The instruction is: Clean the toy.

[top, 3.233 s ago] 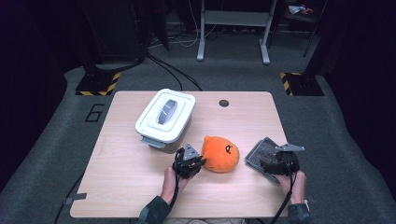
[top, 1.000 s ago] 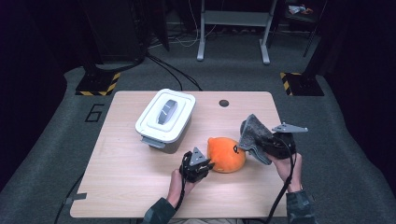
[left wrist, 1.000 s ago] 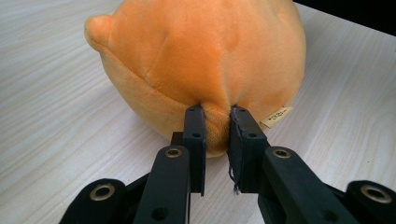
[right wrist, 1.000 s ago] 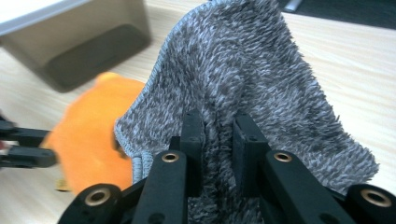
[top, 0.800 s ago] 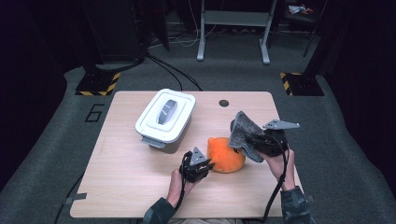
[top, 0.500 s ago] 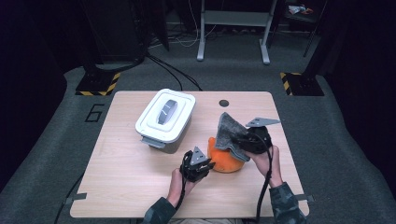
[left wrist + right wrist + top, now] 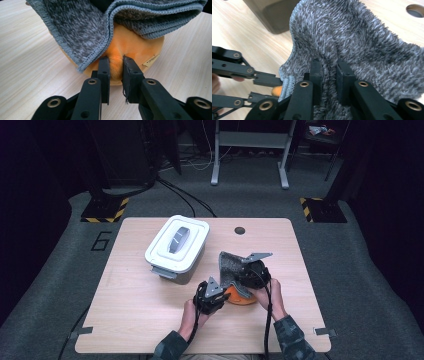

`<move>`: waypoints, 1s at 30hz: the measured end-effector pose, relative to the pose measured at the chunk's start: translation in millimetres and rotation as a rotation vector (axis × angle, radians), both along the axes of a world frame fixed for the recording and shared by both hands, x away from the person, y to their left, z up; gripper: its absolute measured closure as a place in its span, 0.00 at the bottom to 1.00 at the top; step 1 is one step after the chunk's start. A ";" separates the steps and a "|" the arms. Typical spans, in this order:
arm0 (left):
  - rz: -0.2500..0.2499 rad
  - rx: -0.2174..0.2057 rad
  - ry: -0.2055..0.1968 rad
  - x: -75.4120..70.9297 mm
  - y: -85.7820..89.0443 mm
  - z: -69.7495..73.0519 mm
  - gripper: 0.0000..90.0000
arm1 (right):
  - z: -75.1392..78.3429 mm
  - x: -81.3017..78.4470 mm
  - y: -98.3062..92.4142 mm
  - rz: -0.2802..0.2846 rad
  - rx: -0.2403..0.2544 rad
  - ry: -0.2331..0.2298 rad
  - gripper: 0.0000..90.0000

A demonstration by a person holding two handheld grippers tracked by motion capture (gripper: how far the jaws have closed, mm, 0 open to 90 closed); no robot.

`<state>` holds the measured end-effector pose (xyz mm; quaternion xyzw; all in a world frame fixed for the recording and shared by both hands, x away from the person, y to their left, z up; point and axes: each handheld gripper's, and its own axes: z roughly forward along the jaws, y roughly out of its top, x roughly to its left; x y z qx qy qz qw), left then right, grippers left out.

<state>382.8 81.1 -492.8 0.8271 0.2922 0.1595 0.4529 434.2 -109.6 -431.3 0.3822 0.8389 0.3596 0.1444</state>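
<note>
1. While the left gripper (image 7: 209, 296) sits low on the tabletop (image 7: 125, 320), its jaws are clamped on a pinch of the orange plush toy (image 7: 130, 47), as the left gripper view shows, with a fold of orange fabric squeezed between the two black pads.
2. The orange plush toy rests on the tabletop near the person's edge, between the two grippers; in the high view just a sliver of it (image 7: 239, 298) peeks out beneath the cloth.
3. The right gripper (image 7: 250, 276) has its jaws clamped on the grey cloth (image 7: 362, 45), a ridge of the fuzzy fabric gathered between the pads in the right gripper view.
4. The grey cloth (image 7: 231, 270) is draped over the top of the toy, part of it standing up from the right gripper. In the left gripper view its stitched edge (image 7: 100, 42) hangs down over the toy's upper side, just above the left jaws.
5. A white lidded box (image 7: 176, 247) stands on the tabletop beyond the left gripper, apart from the toy.
6. A small round hole (image 7: 240, 230) lies in the tabletop near its far edge.
7. A small tag (image 7: 150, 60) shows on the toy's side.
</note>
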 end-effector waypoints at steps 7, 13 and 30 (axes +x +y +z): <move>0.023 -0.006 -0.010 0.0 -2.7 0.8 0.89 | 2.1 -6.1 1.7 -0.018 -0.024 -0.051 0.86; 0.033 -0.014 -0.001 0.0 -3.9 2.2 0.89 | 7.1 -8.3 -7.4 -0.027 -0.022 -0.068 0.87; 0.043 -0.022 0.011 -0.6 -4.1 2.6 0.90 | 9.7 -14.7 -32.9 -0.096 -0.005 -0.094 0.86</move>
